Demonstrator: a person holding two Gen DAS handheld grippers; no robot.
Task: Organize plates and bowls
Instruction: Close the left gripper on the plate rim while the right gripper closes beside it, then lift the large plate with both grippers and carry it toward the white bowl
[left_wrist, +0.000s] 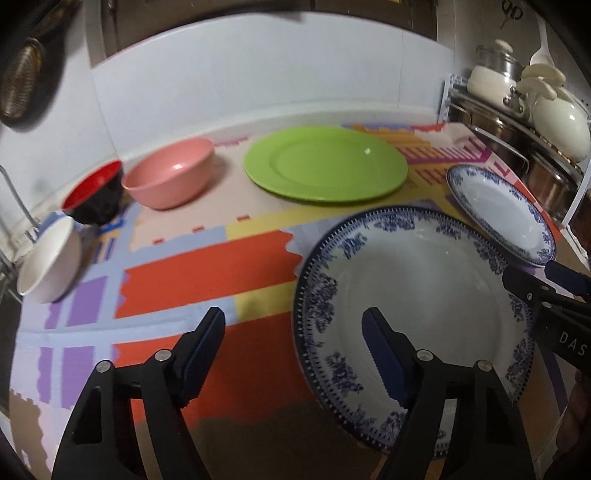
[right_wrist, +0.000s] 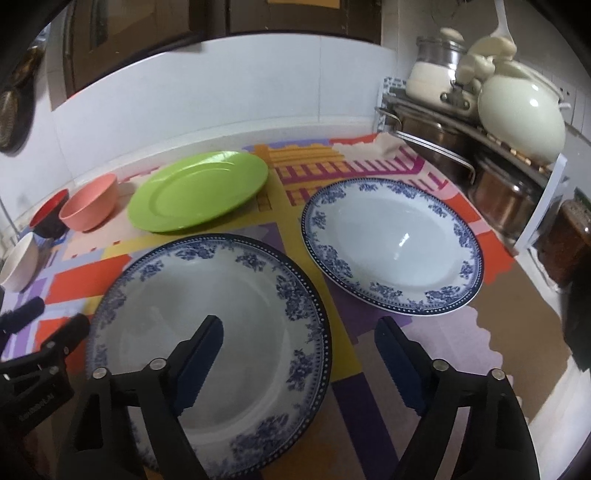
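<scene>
A large blue-and-white plate (left_wrist: 417, 295) (right_wrist: 207, 306) lies flat on the colourful mat. My left gripper (left_wrist: 293, 325) is open and straddles the plate's left rim, one finger over the mat, the other above the plate's white middle. My right gripper (right_wrist: 300, 330) is open astride the plate's right rim. Neither pad presses on the plate. A second blue-and-white plate (right_wrist: 391, 243) lies to the right. Behind are a green plate (left_wrist: 325, 164), a pink bowl (left_wrist: 170, 173), a red-and-black bowl (left_wrist: 96, 195) and a white bowl (left_wrist: 48, 258).
A metal rack (right_wrist: 461, 147) with steel pots and cream lidded pots fills the back right corner. A white tiled wall (left_wrist: 258, 81) closes the back. A dark brown box (right_wrist: 561, 243) stands at the right edge. Wire of a dish rack (left_wrist: 18, 206) shows at far left.
</scene>
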